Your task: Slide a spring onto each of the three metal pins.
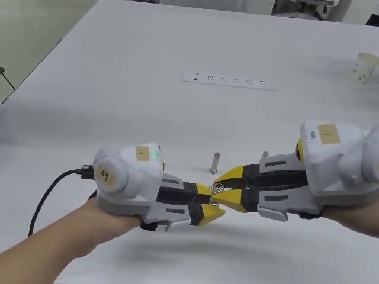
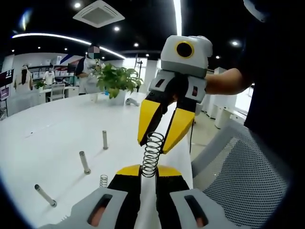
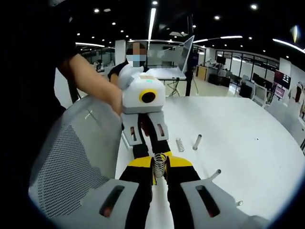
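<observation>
One spring (image 2: 151, 155) is held between the two grippers above the white table (image 1: 118, 89). My left gripper (image 2: 148, 171) is shut on its near end. My right gripper (image 3: 159, 168) meets it head-on, its jaws closed on the other end of the spring (image 3: 159, 164). In the head view the spring (image 1: 217, 190) sits where the left gripper (image 1: 210, 204) and right gripper (image 1: 219, 189) touch tips. Three metal pins (image 2: 105, 140) (image 2: 84, 162) (image 2: 45, 195) are on the table, two upright and one leaning. One upright pin (image 1: 214, 163) stands just behind the tips.
A second spring (image 2: 103, 180) stands on the table among the pins, also seen as a spring (image 3: 179, 144) beside a pin (image 3: 197, 141). A white power strip (image 1: 228, 80) lies further back. A mesh chair (image 2: 238, 176) is beside the table.
</observation>
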`<action>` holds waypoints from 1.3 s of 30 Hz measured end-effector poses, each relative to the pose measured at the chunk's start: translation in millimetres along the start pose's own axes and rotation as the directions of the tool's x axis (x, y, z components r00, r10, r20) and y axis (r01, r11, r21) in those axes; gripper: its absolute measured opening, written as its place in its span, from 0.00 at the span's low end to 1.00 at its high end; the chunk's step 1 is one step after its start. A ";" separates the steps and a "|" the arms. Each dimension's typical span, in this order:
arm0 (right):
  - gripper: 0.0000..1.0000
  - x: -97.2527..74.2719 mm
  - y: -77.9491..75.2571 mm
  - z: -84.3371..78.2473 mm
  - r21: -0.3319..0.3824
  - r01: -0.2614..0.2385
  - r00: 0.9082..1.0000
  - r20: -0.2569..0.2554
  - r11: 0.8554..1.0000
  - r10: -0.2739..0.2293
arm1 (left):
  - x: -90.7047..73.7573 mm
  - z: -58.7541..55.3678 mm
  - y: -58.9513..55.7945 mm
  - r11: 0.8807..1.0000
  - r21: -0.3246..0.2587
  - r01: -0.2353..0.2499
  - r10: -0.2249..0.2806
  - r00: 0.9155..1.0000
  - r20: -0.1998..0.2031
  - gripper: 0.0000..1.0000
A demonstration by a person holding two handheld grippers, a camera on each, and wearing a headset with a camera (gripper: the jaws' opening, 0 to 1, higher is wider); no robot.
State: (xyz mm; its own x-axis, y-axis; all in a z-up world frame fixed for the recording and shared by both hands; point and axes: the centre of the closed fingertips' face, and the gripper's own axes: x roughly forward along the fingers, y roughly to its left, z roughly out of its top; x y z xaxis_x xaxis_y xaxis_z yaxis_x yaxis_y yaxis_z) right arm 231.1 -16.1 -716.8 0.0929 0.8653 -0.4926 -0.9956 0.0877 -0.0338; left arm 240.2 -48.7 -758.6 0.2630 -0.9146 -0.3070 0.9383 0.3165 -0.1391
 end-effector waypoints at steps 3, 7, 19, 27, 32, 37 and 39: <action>0.08 0.0 -2.2 0.4 0.005 0.003 1.000 0.000 1.000 -0.003 | -0.1 0.1 2.2 1.000 -0.014 -0.009 0.009 1.000 0.000 0.03; 0.08 0.2 -3.6 1.2 0.000 0.008 1.000 0.000 1.000 -0.008 | -2.0 0.1 6.0 0.999 -0.033 -0.023 0.023 1.000 -0.001 0.05; 0.08 0.9 -9.1 0.0 -0.014 0.032 0.999 -0.014 0.999 -0.032 | -20.5 -4.9 21.9 0.993 -0.053 -0.102 0.101 0.995 -0.004 0.20; 0.08 -1.4 -15.2 -1.9 -0.017 0.060 0.998 -0.017 0.998 -0.061 | -37.5 -9.7 31.9 0.988 -0.061 -0.144 0.144 0.990 -0.015 0.28; 0.08 -2.9 -17.2 -5.2 -0.011 0.069 0.997 -0.022 0.998 -0.069 | -50.1 -12.7 39.1 0.982 -0.067 -0.175 0.174 0.984 -0.022 0.31; 0.08 -4.5 -18.8 -7.7 -0.011 0.078 0.997 -0.026 0.997 -0.079 | -62.1 -17.3 47.4 0.974 -0.080 -0.214 0.213 0.977 -0.020 0.38; 0.08 -5.1 -19.6 -8.5 -0.010 0.082 0.996 -0.027 0.997 -0.083 | -65.7 -20.3 48.8 0.972 -0.081 -0.221 0.219 0.975 -0.031 0.40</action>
State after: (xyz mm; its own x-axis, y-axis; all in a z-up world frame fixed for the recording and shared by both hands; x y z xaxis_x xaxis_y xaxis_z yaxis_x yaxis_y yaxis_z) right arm 250.1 -26.5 -720.9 0.1744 0.8416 -0.5112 -0.9846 0.1536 -0.0830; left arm 264.2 32.0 -764.4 0.4555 -0.8147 -0.3589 0.8356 0.5303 -0.1435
